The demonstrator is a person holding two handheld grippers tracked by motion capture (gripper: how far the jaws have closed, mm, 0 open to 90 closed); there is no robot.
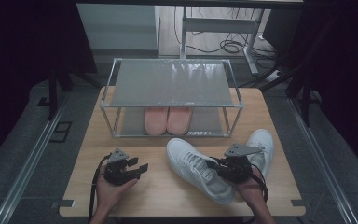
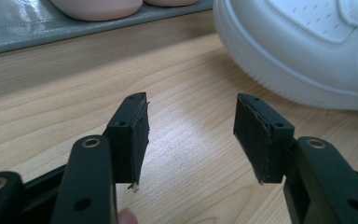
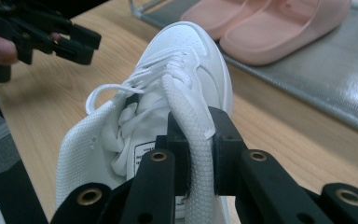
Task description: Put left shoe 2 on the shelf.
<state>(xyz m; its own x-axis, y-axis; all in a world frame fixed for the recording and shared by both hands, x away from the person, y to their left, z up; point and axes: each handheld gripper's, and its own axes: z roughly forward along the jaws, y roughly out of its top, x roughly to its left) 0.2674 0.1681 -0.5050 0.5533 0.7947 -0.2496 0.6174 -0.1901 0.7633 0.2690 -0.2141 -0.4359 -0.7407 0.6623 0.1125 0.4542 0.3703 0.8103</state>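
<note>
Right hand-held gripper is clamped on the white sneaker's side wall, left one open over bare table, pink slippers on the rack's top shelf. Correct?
Not quite. The pink slippers sit on the lower shelf of the rack; the high view shows it. The rest holds: right hand-held gripper clamped on the white sneaker, left hand-held gripper open over bare table.
</note>
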